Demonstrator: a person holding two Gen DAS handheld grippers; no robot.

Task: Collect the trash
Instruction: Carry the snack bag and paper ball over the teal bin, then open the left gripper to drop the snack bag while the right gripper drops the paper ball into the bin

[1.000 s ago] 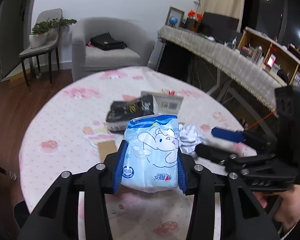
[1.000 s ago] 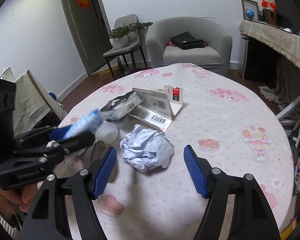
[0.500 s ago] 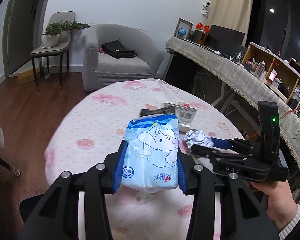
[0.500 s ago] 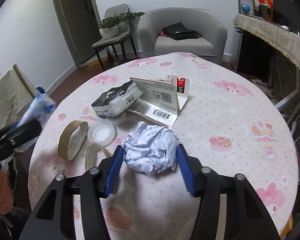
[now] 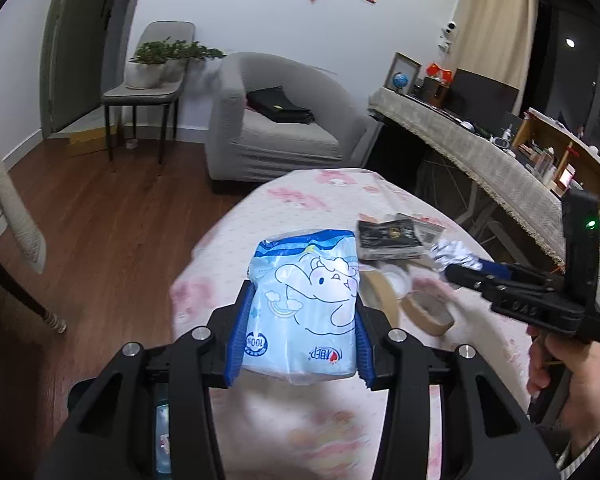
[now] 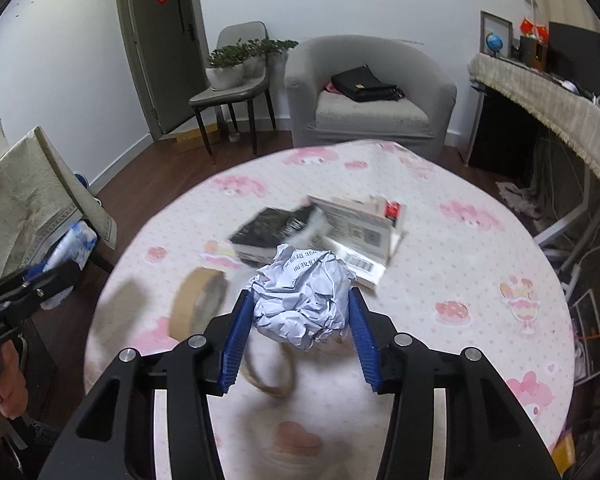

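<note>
A light blue tissue pack (image 5: 304, 300) with a cartoon animal sits between the blue pads of my left gripper (image 5: 302, 312), which is shut on it over the table's left edge. My right gripper (image 6: 300, 320) has its jaws closing on a crumpled white paper ball (image 6: 304, 304); the pads press its sides and it hangs above the pink tablecloth (image 6: 460, 264). The left wrist view shows the right gripper (image 5: 464, 270) with the ball (image 5: 452, 250) at its tips. On the cloth lie a black packet (image 6: 268, 232), white card packaging (image 6: 360, 228) and a brown tape roll (image 6: 198, 304).
A grey armchair (image 6: 372, 96) with a black bag stands behind the round table. A chair (image 6: 232, 92) with potted plants is beside it. A draped table (image 6: 28, 188) is at the left, a long covered sideboard (image 5: 480, 160) at the right. A hand (image 5: 568, 376) holds the right gripper.
The right gripper's pads came together onto the paper ball and it rose off the cloth. The left gripper carried the tissue pack leftward toward the table's edge.
</note>
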